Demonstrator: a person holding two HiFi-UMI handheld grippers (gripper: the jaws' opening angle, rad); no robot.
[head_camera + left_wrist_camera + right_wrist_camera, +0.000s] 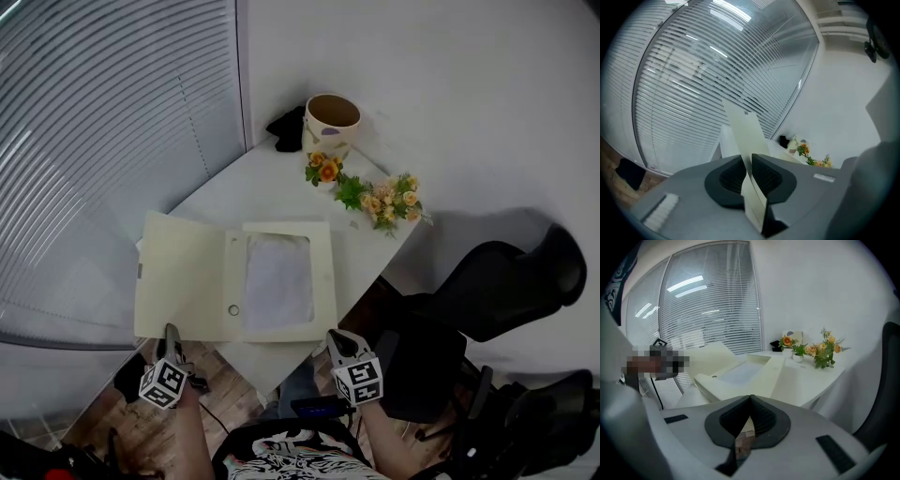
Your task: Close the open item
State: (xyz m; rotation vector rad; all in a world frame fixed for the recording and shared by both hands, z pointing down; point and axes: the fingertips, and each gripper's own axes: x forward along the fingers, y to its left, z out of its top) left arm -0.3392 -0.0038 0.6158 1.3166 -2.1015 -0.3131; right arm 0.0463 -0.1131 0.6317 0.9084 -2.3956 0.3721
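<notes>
A cream box file (pixel 323 281) lies open on the white table (pixel 246 185), white paper showing in its tray. Its wide cover flap (pixel 178 277) is spread to the left. My left gripper (pixel 172 336) is at the flap's near edge. In the left gripper view the flap (pixel 745 129) runs up between the pads, and the left gripper (pixel 747 159) is shut on it. My right gripper (pixel 335 337) hovers at the table's front edge, right of the file's near corner. In the right gripper view it (pixel 751 399) is shut on nothing, with the file (pixel 740 373) ahead.
A cream pot (pixel 332 122), a black object (pixel 288 128) and sprays of orange and yellow flowers (pixel 375 192) stand at the table's far end. Window blinds (pixel 103 141) curve along the left. A black office chair (pixel 497 281) is at the right.
</notes>
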